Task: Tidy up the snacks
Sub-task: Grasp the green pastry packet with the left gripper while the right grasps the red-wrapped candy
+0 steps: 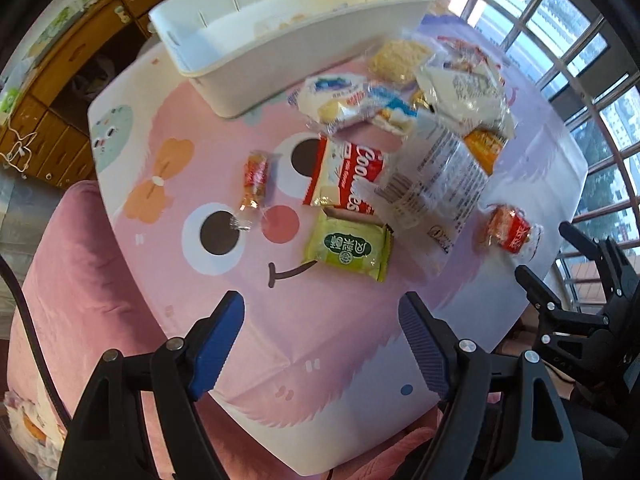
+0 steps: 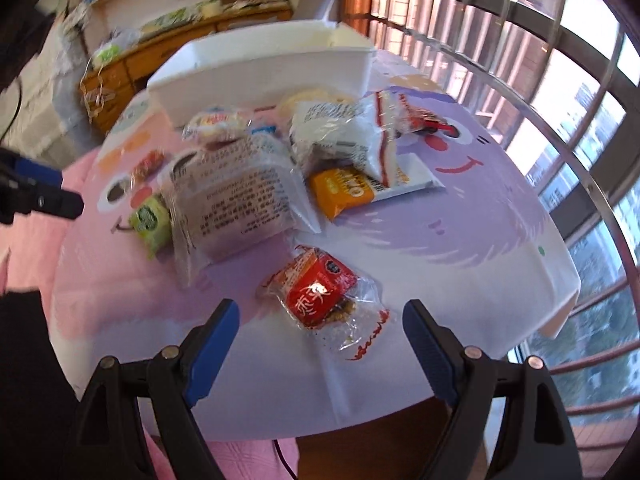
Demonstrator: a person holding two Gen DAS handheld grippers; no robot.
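Note:
Several snack packs lie on a pink and purple cartoon table [image 1: 320,340]. My left gripper [image 1: 322,312] is open and empty, just short of a green packet [image 1: 348,250]. Beyond it lie a red Cookies pack [image 1: 348,176], a small red candy [image 1: 254,178] and a large clear bag [image 1: 436,176]. A white bin [image 1: 280,28] stands at the far side. My right gripper [image 2: 320,320] is open, its jaws either side of a red wrapped snack [image 2: 320,292] on the table [image 2: 460,260]. An orange pack [image 2: 344,192], the clear bag [image 2: 240,200] and the bin [image 2: 260,68] lie beyond.
A pink cushioned seat [image 1: 72,280] is left of the table. Wooden drawers [image 1: 44,120] stand at the back left. A railing and windows [image 2: 580,120] run along the right. The right gripper shows in the left wrist view [image 1: 580,272] at the table's right edge.

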